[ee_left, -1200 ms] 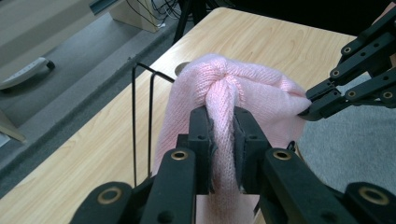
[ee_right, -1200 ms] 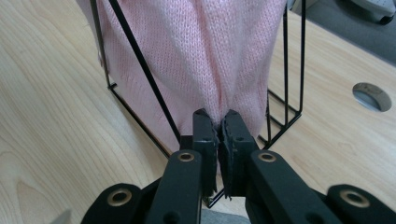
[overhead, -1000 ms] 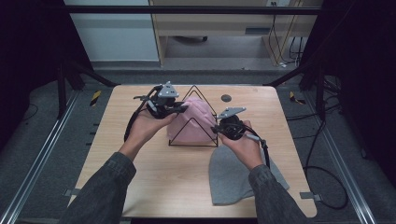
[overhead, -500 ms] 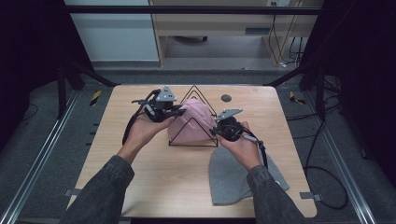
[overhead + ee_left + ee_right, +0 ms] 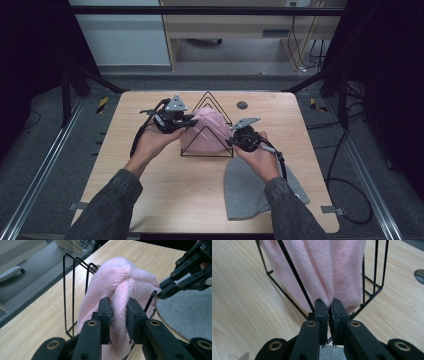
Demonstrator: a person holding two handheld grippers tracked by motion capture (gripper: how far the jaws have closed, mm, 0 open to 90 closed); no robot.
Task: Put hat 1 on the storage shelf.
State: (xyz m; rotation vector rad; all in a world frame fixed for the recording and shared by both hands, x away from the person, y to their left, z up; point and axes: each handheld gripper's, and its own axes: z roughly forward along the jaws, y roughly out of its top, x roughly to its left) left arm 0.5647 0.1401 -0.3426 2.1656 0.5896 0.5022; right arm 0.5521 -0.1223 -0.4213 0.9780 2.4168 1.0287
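The left tool [image 5: 119, 315] pinches a fold of the pink hat [image 5: 125, 287]; the right tool [image 5: 328, 312] grips its edge, nearly closed. The hat sits in the wire rack [image 5: 205, 100] on the tabletop [image 5: 165, 190]. Lift evenly so the knit clears the wires without snagging.

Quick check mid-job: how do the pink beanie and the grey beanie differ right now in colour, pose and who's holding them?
The pink beanie is draped over the black wire rack, bunched and raised; the grey beanie lies flat on the table in front of the rack. The left gripper and right gripper both pinch folds of the pink beanie; the grey beanie is held by neither. Both are knit hats.
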